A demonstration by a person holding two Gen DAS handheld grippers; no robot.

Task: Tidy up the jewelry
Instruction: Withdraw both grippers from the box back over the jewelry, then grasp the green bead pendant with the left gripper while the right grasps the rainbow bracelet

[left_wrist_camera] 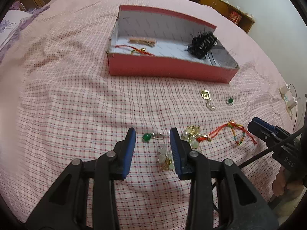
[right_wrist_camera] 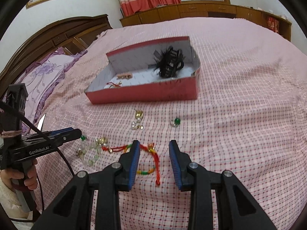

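Note:
A red box (left_wrist_camera: 168, 71) (right_wrist_camera: 145, 94) lies open on the bed, holding a black feather hair claw (left_wrist_camera: 203, 43) (right_wrist_camera: 170, 63), a pink clip (left_wrist_camera: 143, 41) and a red cord bracelet (left_wrist_camera: 134, 50). Loose jewelry lies in front of it: a green bead earring (left_wrist_camera: 146, 137), a crystal flower piece (left_wrist_camera: 166, 160), a gold and pearl cluster (left_wrist_camera: 192, 134), a red multicolour cord bracelet (left_wrist_camera: 235, 132) (right_wrist_camera: 149, 159), a gold earring (left_wrist_camera: 206, 95) (right_wrist_camera: 138, 115) and a green ring (left_wrist_camera: 229, 101) (right_wrist_camera: 176, 121). My left gripper (left_wrist_camera: 153, 134) is open over the green earring. My right gripper (right_wrist_camera: 154, 146) is open over the cord bracelet.
The pink checked bedspread (left_wrist_camera: 76, 105) covers the whole bed. A purple floral pillow (right_wrist_camera: 42, 76) and the wooden headboard (right_wrist_camera: 57, 32) are at the left. Wooden cabinets (right_wrist_camera: 191, 11) line the far wall under a curtained window.

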